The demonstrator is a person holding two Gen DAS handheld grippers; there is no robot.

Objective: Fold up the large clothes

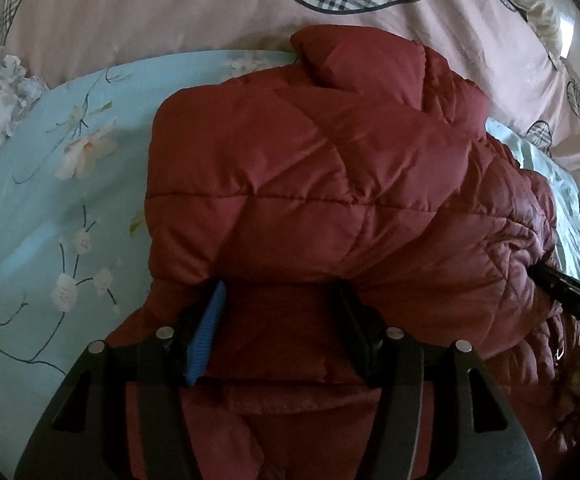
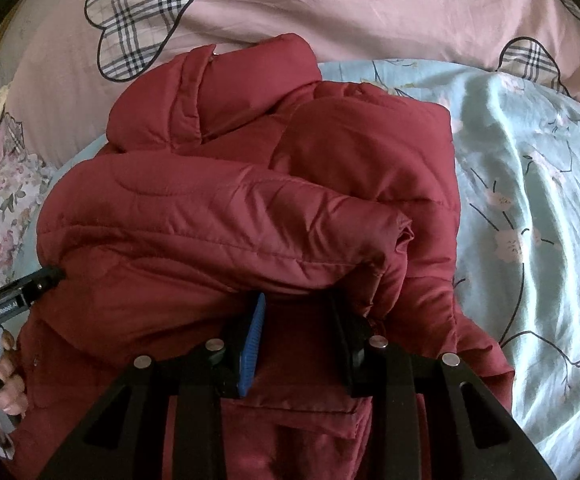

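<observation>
Jacket, a dark red quilted one, lies bunched on a pale blue flowered sheet, with a pink cover printed with plaid hearts on the far side. Going left to right: the left gripper reaches into the jacket's near edge, its fingers spread with red cloth between them and a puffy fold draped over the tips; whether they pinch anything cannot be told. The right gripper does the same farther right along that edge, fingers apart, grip also unclear. The jacket lies straight ahead of both tools, its length apparently running near to far, collar at the far end. Both sit equally near, so a fold would likely carry the near edge away.
</observation>
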